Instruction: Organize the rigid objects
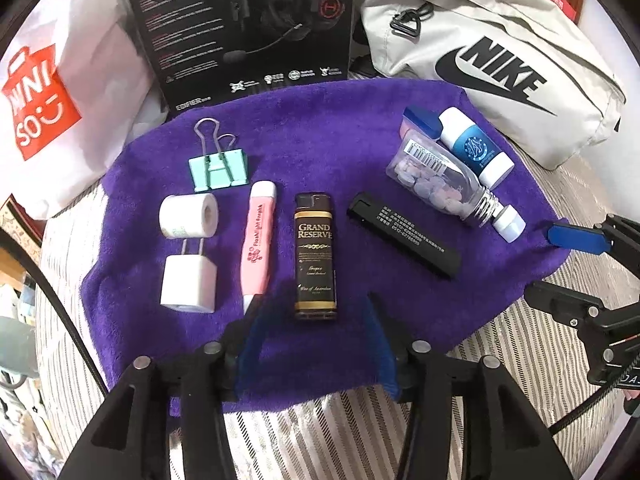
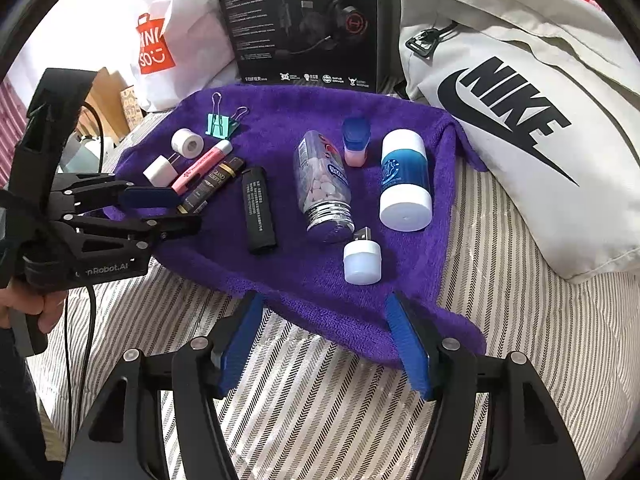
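Left gripper (image 1: 312, 320) jaws apart, empty, over near edge of purple towel (image 1: 320, 120), right gripper (image 2: 324, 320) jaws apart, empty, at towel's near edge, lighter (image 1: 315, 256), pink pen (image 1: 259, 240), black stick (image 1: 404, 234), pill bottle (image 2: 322, 184) all lying on towel, untouched

On the towel (image 1: 320, 112), spread over the bed (image 1: 520, 340), a row runs across mid-frame in the left wrist view: charger plug (image 1: 188, 284) at left with the tape roll (image 1: 188, 216) just above it, then pen (image 1: 259, 240), lighter (image 1: 315, 256) and flat stick (image 1: 404, 234). The binder clip (image 1: 218, 168) lies above the tape roll. At upper right the pill bottle (image 1: 440, 184) lies beside the tube (image 1: 476, 148). Behind the towel stand a headset box (image 1: 248, 28) and a bag (image 1: 500, 60).
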Tool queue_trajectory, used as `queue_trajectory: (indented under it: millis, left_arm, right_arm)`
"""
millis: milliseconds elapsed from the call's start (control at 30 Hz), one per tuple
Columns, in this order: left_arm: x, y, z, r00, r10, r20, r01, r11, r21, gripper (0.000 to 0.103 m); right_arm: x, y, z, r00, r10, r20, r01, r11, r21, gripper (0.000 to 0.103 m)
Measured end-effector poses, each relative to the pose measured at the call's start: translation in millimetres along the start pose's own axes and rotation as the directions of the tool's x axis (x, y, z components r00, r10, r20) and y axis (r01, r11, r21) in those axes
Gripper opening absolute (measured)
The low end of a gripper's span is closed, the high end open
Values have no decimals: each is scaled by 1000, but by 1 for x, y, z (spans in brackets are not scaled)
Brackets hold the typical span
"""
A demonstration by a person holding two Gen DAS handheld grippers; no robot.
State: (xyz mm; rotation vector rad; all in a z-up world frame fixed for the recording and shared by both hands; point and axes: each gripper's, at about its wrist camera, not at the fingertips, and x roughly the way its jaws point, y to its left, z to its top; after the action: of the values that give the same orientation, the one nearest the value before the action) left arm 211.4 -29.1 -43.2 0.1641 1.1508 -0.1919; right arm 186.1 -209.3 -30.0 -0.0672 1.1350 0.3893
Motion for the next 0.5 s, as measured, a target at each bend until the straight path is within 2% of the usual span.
queue_trajectory:
  millis: [367,433,500]
  left_arm:
    - [-30,3,-16,999,26,40,-25,999,-22,77]
    - [-36,3,-20,999,31,45,-30,999,-24,78]
    - [-43,2,-25,998,35,57,-33,999,-30,82]
  right_arm:
    - [-18,3,-4,1000,-1,8,1,998,56,64]
    - [-25,4,-7,1000,4,19,-6,997,71,68]
    - [-31,7,-10,999,-5,32,3,997,76,79]
